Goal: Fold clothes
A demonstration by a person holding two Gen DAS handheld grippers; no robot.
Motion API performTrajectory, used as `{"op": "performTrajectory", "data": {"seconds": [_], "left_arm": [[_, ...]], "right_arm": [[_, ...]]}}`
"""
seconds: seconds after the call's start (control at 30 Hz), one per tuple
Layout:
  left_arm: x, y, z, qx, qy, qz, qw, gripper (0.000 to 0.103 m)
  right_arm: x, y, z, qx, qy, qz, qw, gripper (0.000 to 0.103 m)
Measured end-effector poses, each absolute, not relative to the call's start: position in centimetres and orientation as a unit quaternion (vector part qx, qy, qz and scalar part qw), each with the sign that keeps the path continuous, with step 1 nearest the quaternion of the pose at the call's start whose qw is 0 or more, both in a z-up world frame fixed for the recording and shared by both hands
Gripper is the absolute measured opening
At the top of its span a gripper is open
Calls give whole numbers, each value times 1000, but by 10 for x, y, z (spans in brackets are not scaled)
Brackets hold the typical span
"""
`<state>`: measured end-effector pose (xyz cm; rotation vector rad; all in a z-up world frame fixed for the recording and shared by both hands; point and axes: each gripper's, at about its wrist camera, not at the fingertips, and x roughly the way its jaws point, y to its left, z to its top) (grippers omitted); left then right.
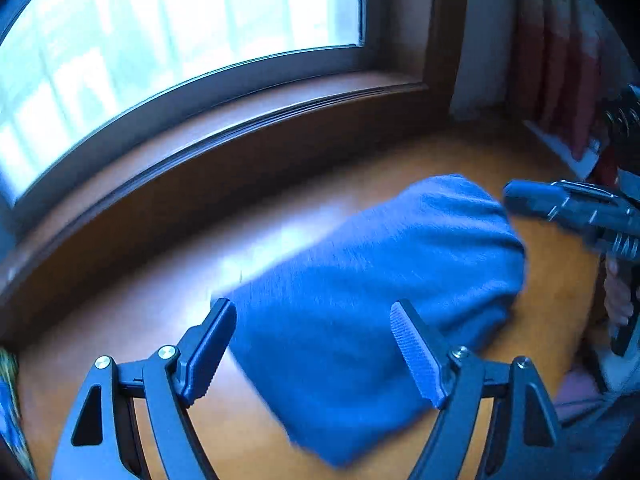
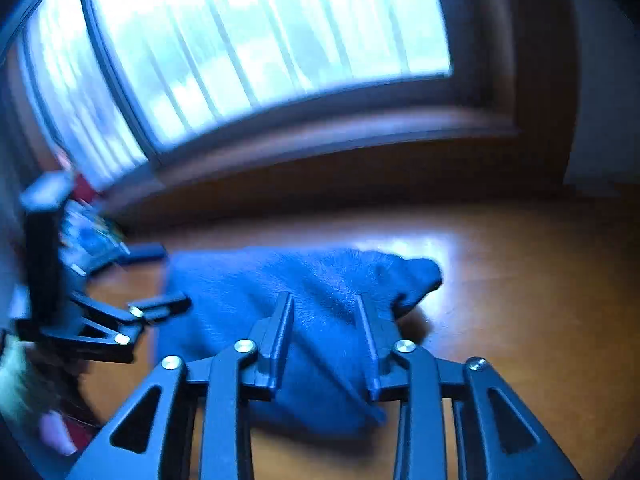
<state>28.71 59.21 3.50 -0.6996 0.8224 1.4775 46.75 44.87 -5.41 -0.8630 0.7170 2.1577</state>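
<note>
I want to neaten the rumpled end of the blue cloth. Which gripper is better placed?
Probably the right gripper: its open fingers straddle the blue cloth close to the bunched end. The left gripper, also open, hangs over the flatter end.

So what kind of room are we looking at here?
Probably a room in a home: a big window with a wooden sill, a polished wooden table right beneath it, and a blue garment lying on top.
</note>
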Motion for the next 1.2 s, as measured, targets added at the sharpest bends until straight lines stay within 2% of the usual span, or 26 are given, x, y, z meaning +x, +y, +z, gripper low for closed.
{"op": "performTrajectory", "data": {"seconds": [0.07, 0.23, 0.4, 0.57, 0.6, 0.7, 0.87, 0.97, 1.07, 1.2], "left_arm": [[299, 599, 8, -321, 363, 623, 614, 81], [282, 602, 6, -377, 349, 578, 633, 81], [284, 584, 2, -429, 333, 548, 637, 80], [309, 547, 15, -426, 340, 529, 651, 80], [307, 544, 21, -418, 335, 537, 652, 80], [296, 541, 40, -388, 317, 570, 652, 82], [241, 577, 23, -424, 311, 570, 631, 82], [227, 597, 9, -473, 286, 526, 646, 84], [220, 597, 8, -509, 273, 482, 659, 84], [249, 601, -23, -541, 266, 421, 678, 84]], "right_arm": [[452, 463, -83, -367, 292, 809, 355, 32], [459, 487, -92, -346, 328, 809, 345, 32], [444, 506, -90, -353, 295, 817, 347, 32], [444, 522, -64, -329, 288, 813, 385, 33], [452, 518, -55, -316, 287, 815, 393, 36], [483, 492, -35, -284, 304, 810, 414, 63], [490, 423, -42, -270, 378, 817, 341, 64], [467, 383, -57, -302, 363, 827, 306, 64], [448, 364, -73, -363, 323, 816, 314, 64], [460, 377, -94, -378, 354, 785, 339, 64]]}}
